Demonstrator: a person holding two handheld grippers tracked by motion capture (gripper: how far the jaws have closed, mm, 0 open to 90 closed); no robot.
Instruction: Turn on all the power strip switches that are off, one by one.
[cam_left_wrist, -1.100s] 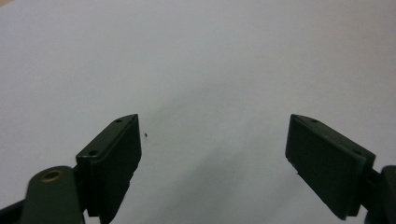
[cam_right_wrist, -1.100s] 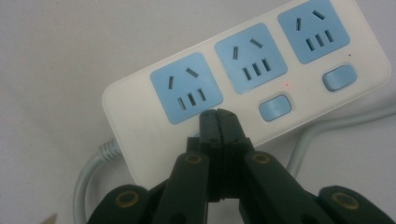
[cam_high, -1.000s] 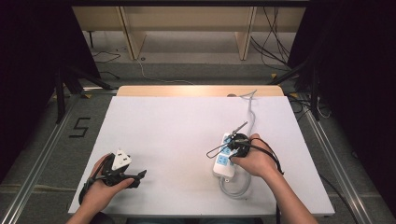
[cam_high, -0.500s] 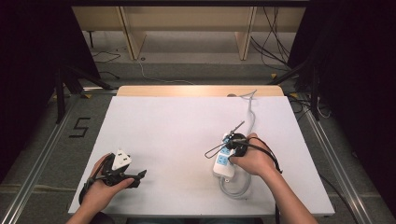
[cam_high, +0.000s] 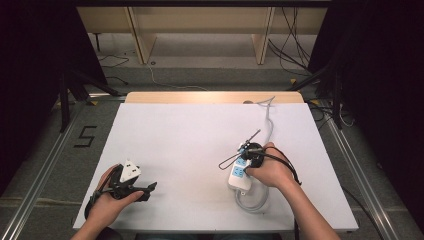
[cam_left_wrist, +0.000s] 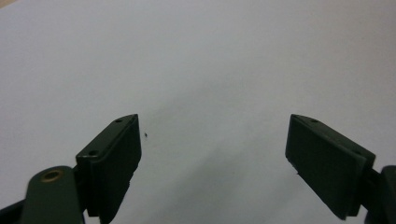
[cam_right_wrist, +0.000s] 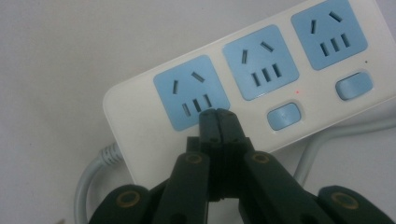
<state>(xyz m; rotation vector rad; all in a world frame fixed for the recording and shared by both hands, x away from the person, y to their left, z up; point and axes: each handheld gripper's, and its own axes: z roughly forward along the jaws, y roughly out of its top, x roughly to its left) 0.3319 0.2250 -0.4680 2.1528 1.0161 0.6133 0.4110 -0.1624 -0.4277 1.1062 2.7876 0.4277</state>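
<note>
A white power strip (cam_high: 238, 176) with blue sockets lies at the right of the white table (cam_high: 190, 140). My right gripper (cam_high: 246, 159) is over it, held in the person's right hand. In the right gripper view the jaws are shut, and the right gripper (cam_right_wrist: 218, 113) has its tips on the strip (cam_right_wrist: 140, 100) at the edge of the blue socket (cam_right_wrist: 189, 91) nearest the cable end. My left gripper (cam_high: 149, 190) rests at the front left of the table. In its own view the left gripper (cam_left_wrist: 212, 126) stands open above bare white tabletop (cam_left_wrist: 210, 56).
The strip's grey cable (cam_high: 269, 117) runs to the table's far edge, and a loop of it (cam_high: 250, 202) lies by the person's right wrist. A thin dark wire (cam_high: 235, 152) arcs left of the right gripper. Shelving and floor cables lie beyond the table.
The right gripper has shifted slightly left over the power strip. The left gripper has not moved.
</note>
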